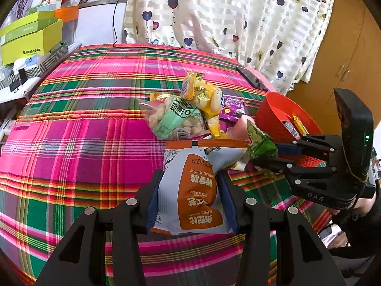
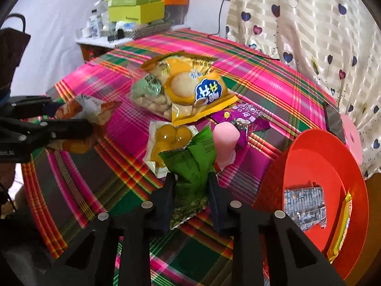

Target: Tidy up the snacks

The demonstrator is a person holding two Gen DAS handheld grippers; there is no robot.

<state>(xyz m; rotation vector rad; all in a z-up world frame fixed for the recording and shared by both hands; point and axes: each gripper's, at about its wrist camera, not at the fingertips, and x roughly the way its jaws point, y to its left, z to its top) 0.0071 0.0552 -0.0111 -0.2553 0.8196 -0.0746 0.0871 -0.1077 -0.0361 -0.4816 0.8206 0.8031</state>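
- The left gripper [image 1: 193, 197] is squeezing a white and orange snack bag [image 1: 197, 186]. The bag sits snug between the two pads, held just above the plaid cloth [image 1: 83, 131].
- The right gripper [image 2: 190, 190] is pinching a small green packet [image 2: 190, 164]. Its fingers are close together, with the packet pressed between them.
- In the left view the green packet is just beside the top corner of the white and orange bag. The two grippers are near each other.
- A red bowl [image 2: 309, 147] stands at the right edge of the bed, just beside the right gripper. A silver wrapper [image 2: 304, 205] and a thin yellow bar [image 2: 340, 233] lie inside it.
- A pile of snacks sits in the middle of the cloth: a big yellow bag [image 2: 190, 85], a clear bag of pale round bites [image 2: 147, 95], a purple packet [image 2: 245, 116], a pink jelly-like piece [image 2: 223, 135] and a clear pack of yellow balls [image 2: 166, 140].
- The pile is just past the green packet, so it is crowded there.
- The left half of the cloth is wide and bare, with lots of room.
- A dark phone [image 2: 333, 119] lies near the far right edge, behind the bowl.
- A heart curtain [image 1: 238, 19] hangs along the far edge, and green boxes [image 1: 31, 38] are stacked at the far left corner.
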